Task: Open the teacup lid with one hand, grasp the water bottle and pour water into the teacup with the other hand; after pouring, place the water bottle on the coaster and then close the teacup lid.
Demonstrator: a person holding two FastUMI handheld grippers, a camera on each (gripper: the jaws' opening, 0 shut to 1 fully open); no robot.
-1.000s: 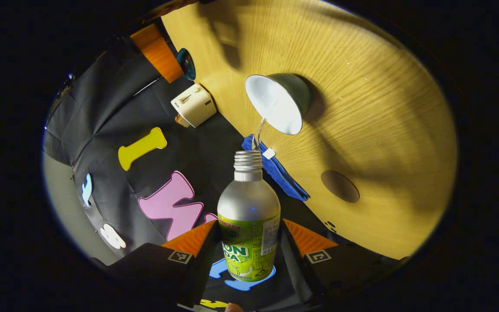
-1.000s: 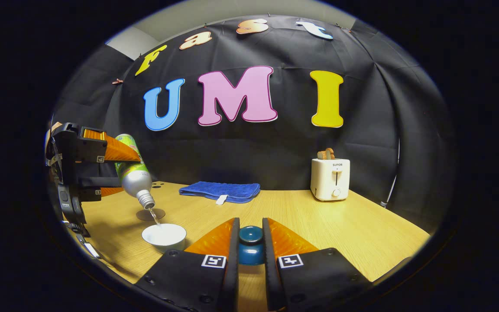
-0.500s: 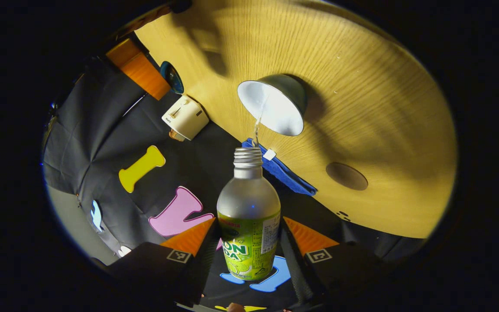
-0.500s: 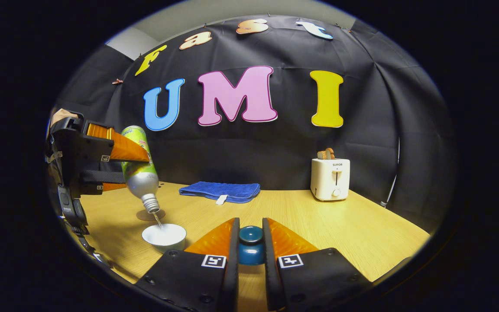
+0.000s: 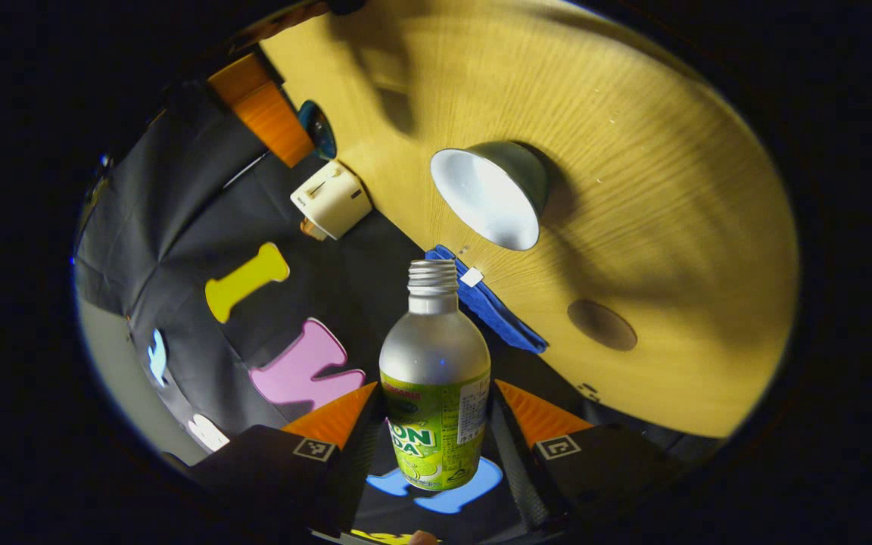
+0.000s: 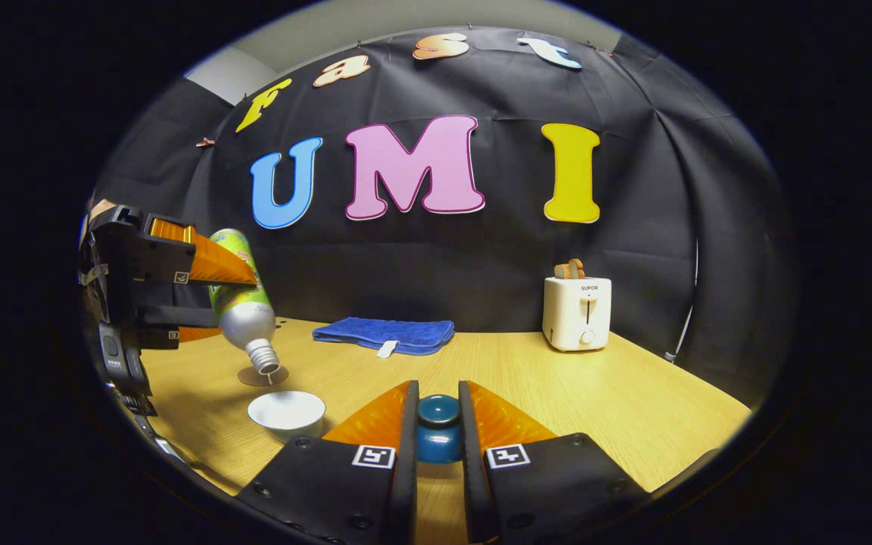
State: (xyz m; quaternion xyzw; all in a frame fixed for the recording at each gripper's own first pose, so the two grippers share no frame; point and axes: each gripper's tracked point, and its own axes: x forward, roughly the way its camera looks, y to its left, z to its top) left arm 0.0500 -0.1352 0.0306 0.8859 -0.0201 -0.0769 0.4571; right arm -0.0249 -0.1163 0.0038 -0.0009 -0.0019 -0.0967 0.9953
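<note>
My left gripper [image 5: 436, 424] is shut on the water bottle [image 5: 434, 378], silver with a green label and no cap. In the right gripper view that bottle [image 6: 241, 303] tilts mouth-down above the open white teacup [image 6: 287, 413], held by the left gripper [image 6: 201, 291]. No stream shows between mouth and cup. The teacup [image 5: 493, 197] lies ahead of the bottle mouth. My right gripper [image 6: 436, 435] is shut on the blue teacup lid [image 6: 438, 437], held above the table right of the cup. The round brown coaster [image 6: 262, 375] lies behind the cup; the coaster [image 5: 601, 324] is bare.
A folded blue towel [image 6: 384, 334] lies at the back of the wooden table [image 6: 595, 393]. A white toaster [image 6: 577, 310] stands at the back right. In the left gripper view the towel [image 5: 493, 306] and toaster [image 5: 330, 198] sit near the table's far edge.
The water stream from the bottle into the teacup has stopped. The bottle has tipped back a little and lifted. The right gripper and the lid have not moved.
</note>
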